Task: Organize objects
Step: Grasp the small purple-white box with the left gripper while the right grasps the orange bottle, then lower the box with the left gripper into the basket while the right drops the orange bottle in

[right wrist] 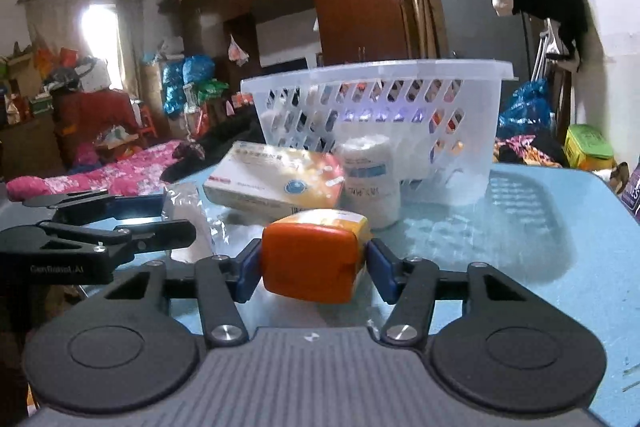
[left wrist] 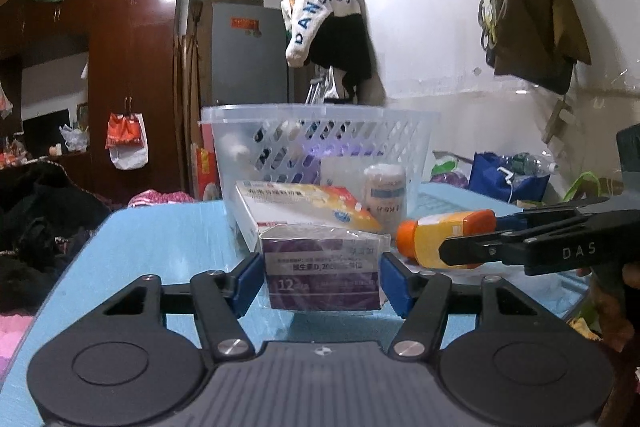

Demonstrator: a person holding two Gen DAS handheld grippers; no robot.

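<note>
My left gripper (left wrist: 320, 277) is shut on a purple box in clear wrap (left wrist: 323, 267), held just above the blue table (left wrist: 160, 247). My right gripper (right wrist: 314, 267) is shut on an orange-capped yellow bottle (right wrist: 316, 259); the bottle also shows in the left wrist view (left wrist: 436, 237), to the right of the purple box. Behind them lie a white and orange medicine box (left wrist: 304, 207) (right wrist: 276, 183) and a white gauze roll (left wrist: 385, 193) (right wrist: 372, 183). A clear plastic basket (left wrist: 320, 143) (right wrist: 380, 107) stands behind those.
The blue table (right wrist: 560, 247) has bare surface to the right of the basket. A bed with pink bedding (right wrist: 100, 175) lies beyond its left edge. Bags (left wrist: 508, 175) sit past the far right edge, and a wardrobe (left wrist: 132, 67) stands at the back.
</note>
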